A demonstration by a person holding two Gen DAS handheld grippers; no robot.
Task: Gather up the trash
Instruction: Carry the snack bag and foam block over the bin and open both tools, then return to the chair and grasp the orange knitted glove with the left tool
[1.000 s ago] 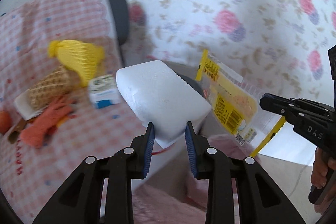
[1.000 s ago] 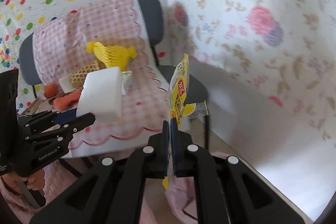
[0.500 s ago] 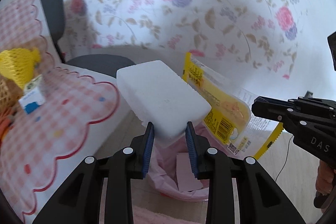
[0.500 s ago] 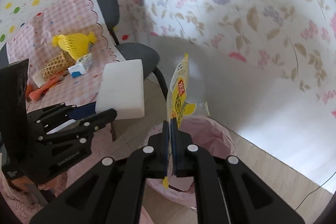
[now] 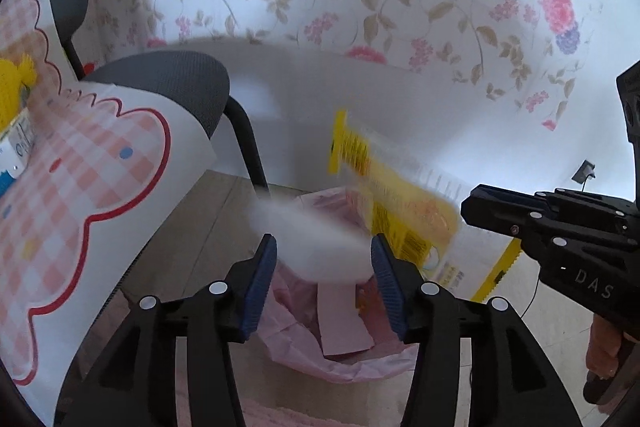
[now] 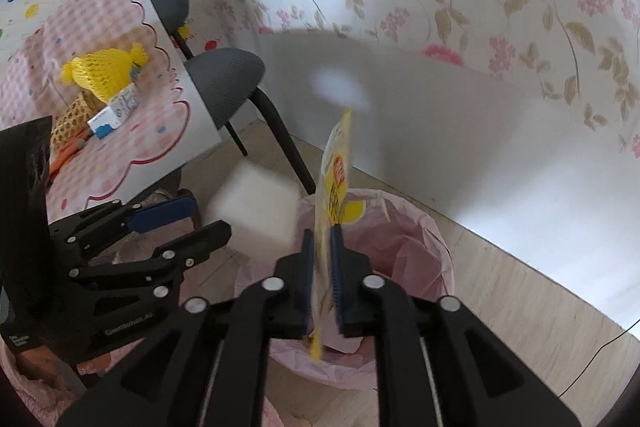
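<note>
Jaws opening, my left gripper (image 5: 322,247) stands over the pink-lined trash bin (image 5: 360,367). The white foam block (image 5: 316,239) is blurred between its blue pads, loose from them and dropping toward the bin. My right gripper (image 6: 322,233) is also opening above the bin (image 6: 420,227). A yellow snack wrapper (image 6: 336,167) stands upright in the narrow gap between its pads, blurred and slipping down. From the right wrist, the foam block (image 6: 256,211) hangs by the bin's left rim, just off the left gripper (image 6: 210,217). The wrapper (image 5: 392,203) and right gripper (image 5: 468,203) show at the left view's right.
A grey chair (image 6: 228,75) stands left of the bin, against the flowered wall. Beside it is a table under a pink checked cloth (image 6: 120,147), bearing a yellow net bag (image 6: 104,71), a small carton (image 6: 116,111) and other bits. A cable (image 6: 592,359) crosses the floor at right.
Both grippers have swung from the table down over the bin. Both sets of jaws have parted; the foam block and the wrapper, firmly held before, now blur and slide downward.
</note>
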